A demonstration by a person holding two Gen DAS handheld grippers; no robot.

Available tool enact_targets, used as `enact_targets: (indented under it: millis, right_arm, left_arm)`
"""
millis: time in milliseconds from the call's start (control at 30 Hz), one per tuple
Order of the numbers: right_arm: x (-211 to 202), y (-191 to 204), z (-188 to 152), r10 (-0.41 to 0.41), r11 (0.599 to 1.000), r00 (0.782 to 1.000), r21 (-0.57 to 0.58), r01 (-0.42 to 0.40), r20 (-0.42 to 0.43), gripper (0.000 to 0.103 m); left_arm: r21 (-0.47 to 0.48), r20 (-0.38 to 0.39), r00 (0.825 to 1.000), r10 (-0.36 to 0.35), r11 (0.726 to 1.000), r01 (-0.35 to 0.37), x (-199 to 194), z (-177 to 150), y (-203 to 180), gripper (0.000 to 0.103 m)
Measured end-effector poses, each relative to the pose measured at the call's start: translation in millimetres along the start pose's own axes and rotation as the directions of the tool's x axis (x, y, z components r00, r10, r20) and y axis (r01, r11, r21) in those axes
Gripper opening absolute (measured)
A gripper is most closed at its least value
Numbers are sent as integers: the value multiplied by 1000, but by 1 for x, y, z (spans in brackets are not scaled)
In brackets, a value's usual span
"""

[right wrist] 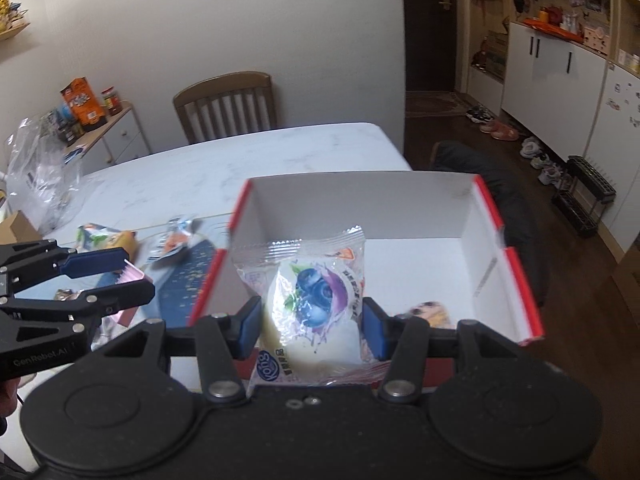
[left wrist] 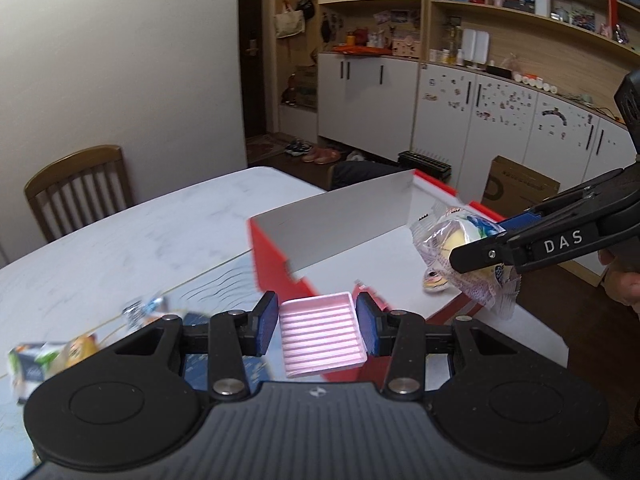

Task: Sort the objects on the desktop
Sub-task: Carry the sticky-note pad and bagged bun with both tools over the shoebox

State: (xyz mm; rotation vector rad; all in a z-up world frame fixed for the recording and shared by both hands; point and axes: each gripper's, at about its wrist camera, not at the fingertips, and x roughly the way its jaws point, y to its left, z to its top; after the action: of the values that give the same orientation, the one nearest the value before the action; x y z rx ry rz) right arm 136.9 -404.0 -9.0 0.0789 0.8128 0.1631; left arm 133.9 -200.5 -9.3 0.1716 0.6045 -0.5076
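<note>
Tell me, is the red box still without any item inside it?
No, a small wrapped snack already lies on the floor of the red box, beside the right gripper.

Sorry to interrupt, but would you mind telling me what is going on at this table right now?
A person is sorting table clutter with two handheld tools. The right tool grips a blueberry snack packet over the open red-and-white box, where another snack already lies. The left tool holds a pink ribbed tray just beside the box. More packets wait on the table.
</note>
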Motion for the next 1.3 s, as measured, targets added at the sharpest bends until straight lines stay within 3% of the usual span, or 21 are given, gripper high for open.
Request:
enact_targets:
  millis: [300, 600, 867, 1300]
  right_arm:
    - [1, -41, 6, -36, 999, 999, 7, 36, 9, 51]
    - [30, -68, 21, -51, 999, 999, 4, 51, -15, 51]
    - [68, -83, 34, -31, 999, 996, -11, 30, -88, 51]
    - [132, -97, 49, -67, 996, 977, -70, 53, -202, 51]
  left_arm:
    - [69, -4, 999, -44, 997, 44, 32, 27, -36, 42]
    - [123, -48, 997, -54, 991, 59, 72, 46, -55, 42]
    - [138, -94, 994, -60, 988, 73, 107, 63, -61, 42]
    - [176, -196, 977, -83, 977, 118, 164, 68, -73, 42]
